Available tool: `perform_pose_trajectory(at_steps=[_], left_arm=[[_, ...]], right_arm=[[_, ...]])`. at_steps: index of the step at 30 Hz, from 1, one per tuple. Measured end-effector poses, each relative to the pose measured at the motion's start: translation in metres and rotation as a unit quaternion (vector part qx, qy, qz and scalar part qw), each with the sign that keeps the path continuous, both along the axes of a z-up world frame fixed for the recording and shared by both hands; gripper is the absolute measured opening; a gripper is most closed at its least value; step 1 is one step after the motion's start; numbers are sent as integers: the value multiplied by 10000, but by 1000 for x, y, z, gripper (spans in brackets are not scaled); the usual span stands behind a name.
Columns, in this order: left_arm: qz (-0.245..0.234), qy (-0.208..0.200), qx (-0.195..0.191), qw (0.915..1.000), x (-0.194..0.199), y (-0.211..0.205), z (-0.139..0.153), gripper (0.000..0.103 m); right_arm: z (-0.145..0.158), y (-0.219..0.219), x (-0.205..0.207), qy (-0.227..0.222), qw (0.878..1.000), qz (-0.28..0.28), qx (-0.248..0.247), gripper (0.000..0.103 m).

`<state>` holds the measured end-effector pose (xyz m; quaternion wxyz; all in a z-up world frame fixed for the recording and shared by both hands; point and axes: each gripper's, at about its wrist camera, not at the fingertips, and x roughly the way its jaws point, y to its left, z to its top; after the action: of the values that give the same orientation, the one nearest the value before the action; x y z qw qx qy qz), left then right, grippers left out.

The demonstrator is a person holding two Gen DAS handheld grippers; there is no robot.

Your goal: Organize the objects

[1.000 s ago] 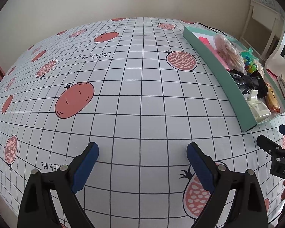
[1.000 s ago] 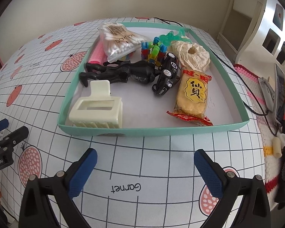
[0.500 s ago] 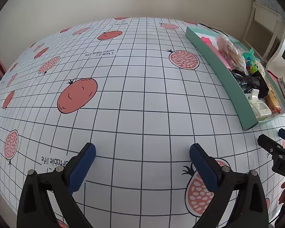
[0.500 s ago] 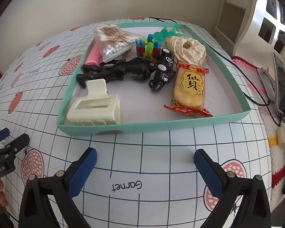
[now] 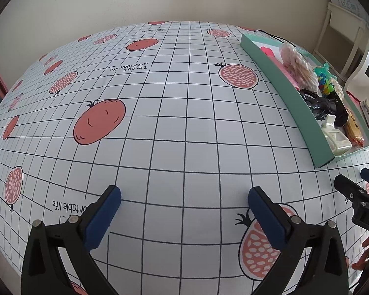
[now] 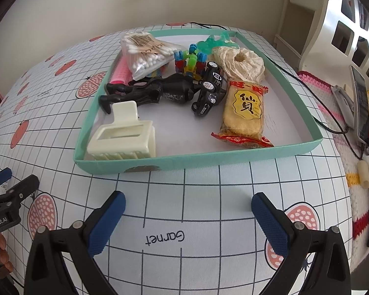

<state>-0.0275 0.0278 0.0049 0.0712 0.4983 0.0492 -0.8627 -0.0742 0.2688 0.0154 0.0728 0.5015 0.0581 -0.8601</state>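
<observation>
A teal tray [image 6: 233,158] on the checked cloth holds a cream hair claw [image 6: 123,135], a black toy figure [image 6: 155,91], a black toy car [image 6: 210,88], a yellow snack pack [image 6: 243,113], a bag of cotton swabs [image 6: 145,54], a lace roll [image 6: 241,64], coloured blocks [image 6: 189,61] and a pink comb [image 6: 119,72]. My right gripper [image 6: 188,211] stands open in front of the tray's near wall, holding nothing. My left gripper [image 5: 184,207] is open over bare cloth, left of the tray [image 5: 290,103].
The pomegranate-print cloth [image 5: 160,123] covers the whole surface. A black cable [image 6: 315,120] runs along the tray's right side toward a phone [image 6: 361,105] on a crocheted mat. White furniture [image 6: 332,24] stands at the right. The other gripper [image 5: 356,199] shows at the left view's right edge.
Both grippers have drawn back and risen slightly, so the tray looks a little farther away. Nothing was grasped or released.
</observation>
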Motion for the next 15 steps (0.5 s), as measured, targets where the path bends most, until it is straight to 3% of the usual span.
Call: perform_pose_trajectory(at_steps=[15], left_arm=[[7,-1,1,10000,0,1,1,103]], right_arm=[[0,3,3,16,10000,-1,-12,103]])
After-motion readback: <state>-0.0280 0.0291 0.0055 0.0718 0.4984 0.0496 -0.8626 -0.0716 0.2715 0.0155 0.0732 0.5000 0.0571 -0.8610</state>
